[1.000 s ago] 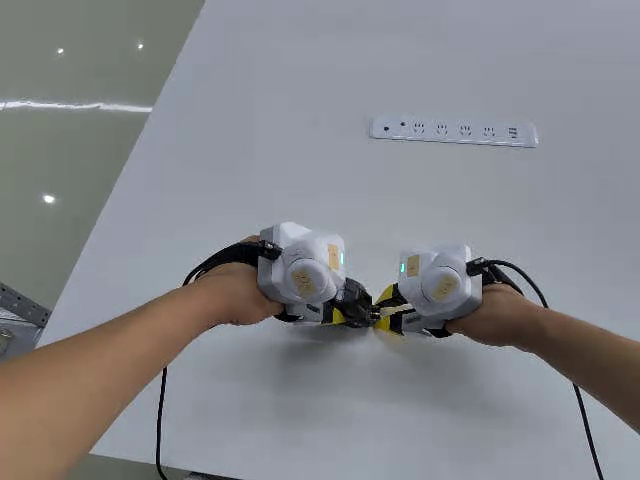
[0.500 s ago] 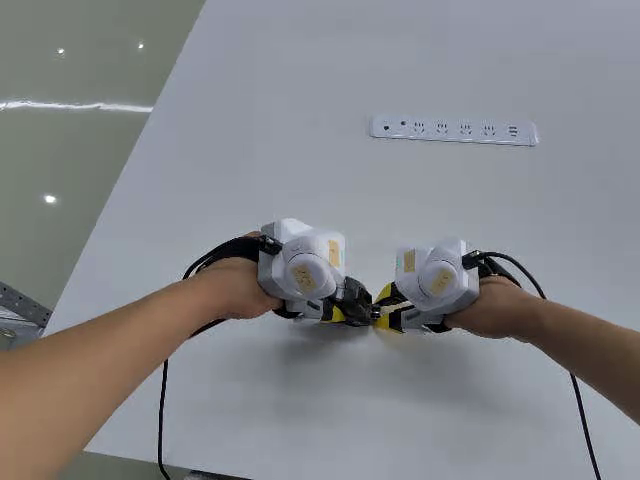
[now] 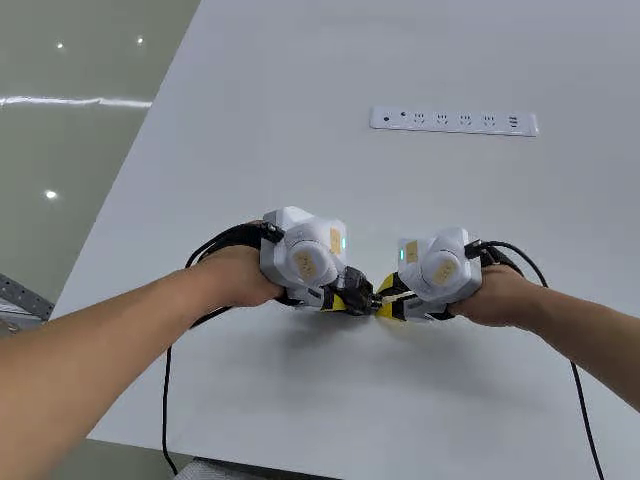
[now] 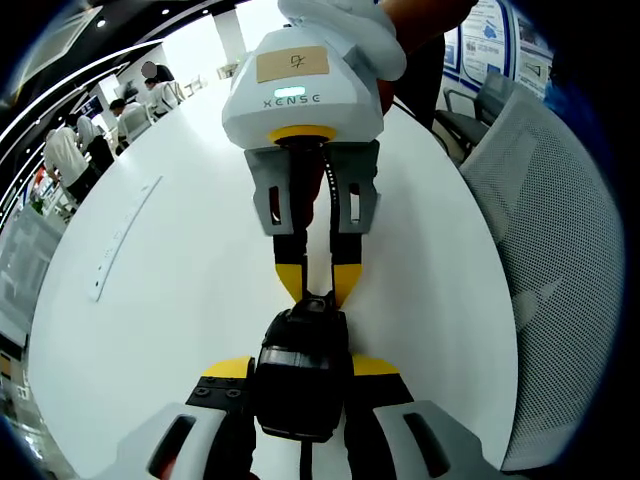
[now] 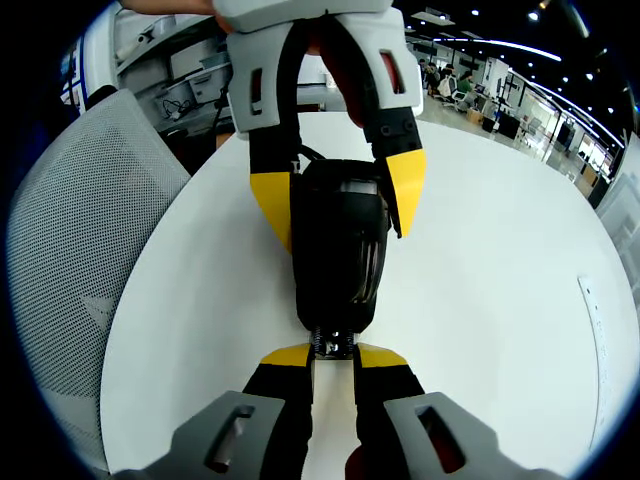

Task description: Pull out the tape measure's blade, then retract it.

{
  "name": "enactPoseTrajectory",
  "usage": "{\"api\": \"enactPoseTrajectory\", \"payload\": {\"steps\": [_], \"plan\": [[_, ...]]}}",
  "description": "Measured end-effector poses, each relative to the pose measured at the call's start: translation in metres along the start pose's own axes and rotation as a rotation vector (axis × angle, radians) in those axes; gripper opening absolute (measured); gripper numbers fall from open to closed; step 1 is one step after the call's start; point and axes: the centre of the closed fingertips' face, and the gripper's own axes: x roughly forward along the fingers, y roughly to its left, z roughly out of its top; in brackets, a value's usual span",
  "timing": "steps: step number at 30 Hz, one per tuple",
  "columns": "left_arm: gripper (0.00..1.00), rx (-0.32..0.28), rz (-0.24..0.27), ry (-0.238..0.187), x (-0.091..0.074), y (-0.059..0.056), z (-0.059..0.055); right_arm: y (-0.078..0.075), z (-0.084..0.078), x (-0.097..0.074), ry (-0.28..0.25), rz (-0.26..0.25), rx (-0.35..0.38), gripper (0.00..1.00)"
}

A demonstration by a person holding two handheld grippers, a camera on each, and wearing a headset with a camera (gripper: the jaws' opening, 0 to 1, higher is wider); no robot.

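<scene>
Black tape measure (image 5: 335, 250) hangs over the table (image 3: 300, 120), clamped in the left gripper (image 4: 300, 366) as an anchor, while the right gripper (image 5: 335, 357), closed on its blade tip (image 5: 335, 344), seems set to pull

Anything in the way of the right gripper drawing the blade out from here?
Nothing visible. The right gripper pinches the tape measure by its tip, the left gripper holds its case; the power strip lies far back on the table.

White power strip (image 3: 454, 121) on white table (image 3: 300, 100); grey mesh chair (image 4: 560, 200) alongside.
</scene>
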Motion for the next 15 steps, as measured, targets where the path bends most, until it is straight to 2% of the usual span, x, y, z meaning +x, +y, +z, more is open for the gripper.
{"api": "enactPoseTrajectory", "payload": {"steps": [15], "plan": [[0.30, 0.004, -0.003, 0.019, 0.002, -0.001, -0.001, 0.002, -0.016, -0.013, -0.008, -0.010, 0.031, 0.11]]}}
